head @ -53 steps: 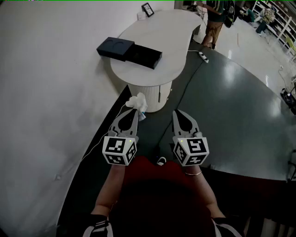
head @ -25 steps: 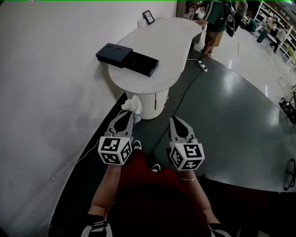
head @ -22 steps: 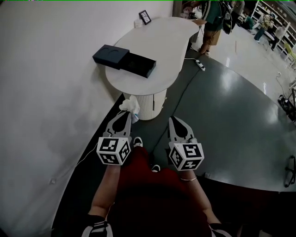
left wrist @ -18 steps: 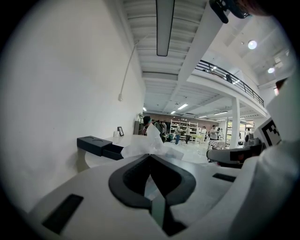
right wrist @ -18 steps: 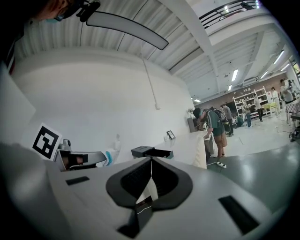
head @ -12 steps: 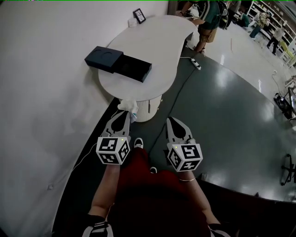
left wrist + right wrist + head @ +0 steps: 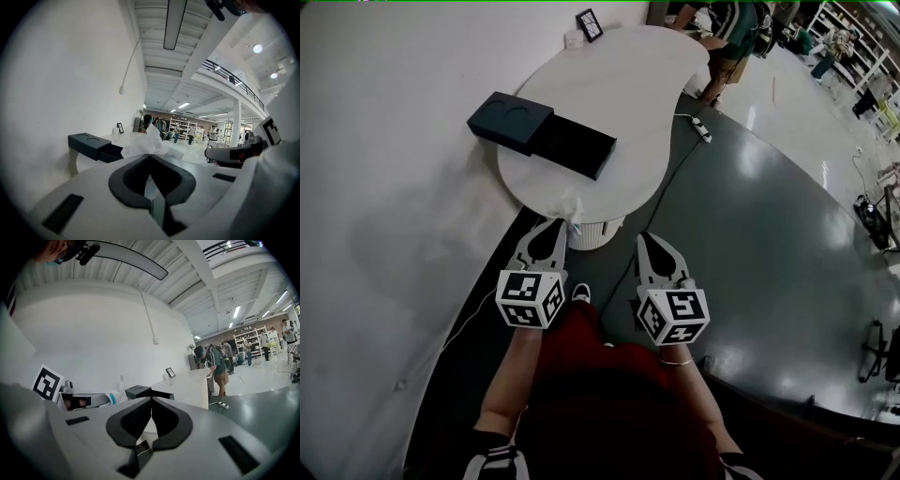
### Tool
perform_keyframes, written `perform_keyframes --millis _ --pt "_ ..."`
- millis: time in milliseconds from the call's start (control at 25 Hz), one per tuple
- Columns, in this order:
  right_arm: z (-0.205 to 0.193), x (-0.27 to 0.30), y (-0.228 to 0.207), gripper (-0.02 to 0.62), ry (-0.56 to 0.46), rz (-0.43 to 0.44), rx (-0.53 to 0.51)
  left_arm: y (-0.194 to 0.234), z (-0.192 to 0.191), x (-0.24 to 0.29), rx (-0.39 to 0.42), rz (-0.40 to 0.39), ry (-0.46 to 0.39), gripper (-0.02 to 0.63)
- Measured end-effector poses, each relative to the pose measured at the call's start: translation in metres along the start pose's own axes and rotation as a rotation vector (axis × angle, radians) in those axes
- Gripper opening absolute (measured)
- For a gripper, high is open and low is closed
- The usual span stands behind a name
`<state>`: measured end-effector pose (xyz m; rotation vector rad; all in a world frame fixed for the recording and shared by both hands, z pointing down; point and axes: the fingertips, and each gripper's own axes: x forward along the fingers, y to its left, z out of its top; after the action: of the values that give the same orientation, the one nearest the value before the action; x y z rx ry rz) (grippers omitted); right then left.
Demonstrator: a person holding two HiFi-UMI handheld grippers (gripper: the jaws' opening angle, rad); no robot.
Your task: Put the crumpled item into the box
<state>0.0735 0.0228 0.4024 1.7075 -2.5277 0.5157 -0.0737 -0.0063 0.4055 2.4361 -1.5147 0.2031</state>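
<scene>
head view: left tongs (image 7: 556,225), clenching crumpled tissue (image 7: 142,146), now nearer table (image 7: 628,89); right tongs (image 7: 648,240) clenched empty.

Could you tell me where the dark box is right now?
In the head view, the dark box lies on the white table, at its left near the wall, ahead of the left gripper holding the crumpled paper.

The left gripper (image 7: 559,223) and right gripper (image 7: 644,238) are pale grey and pointed, black inside — each carries a cube (image 7: 530,298) with black-and-white square markers. The person wears a dark red top (image 7: 609,380) and a thin bracelet (image 7: 678,362).
</scene>
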Motion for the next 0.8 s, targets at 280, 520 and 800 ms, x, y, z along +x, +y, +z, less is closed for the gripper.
perform_keyframes --millis 280,520,800 --pt "0.010 0.051 0.000 0.015 0.017 -0.012 0.006 0.032 0.015 0.037 0.003 -0.025 0.014 0.025" --pt "0.014 0.091 -0.001 0.015 0.030 -0.029 0.014 0.060 0.022 0.066 -0.007 -0.041 0.031 0.025" --pt "0.019 0.125 -0.007 0.015 0.043 -0.074 0.018 0.079 0.029 0.101 0.002 -0.089 0.051 0.024"
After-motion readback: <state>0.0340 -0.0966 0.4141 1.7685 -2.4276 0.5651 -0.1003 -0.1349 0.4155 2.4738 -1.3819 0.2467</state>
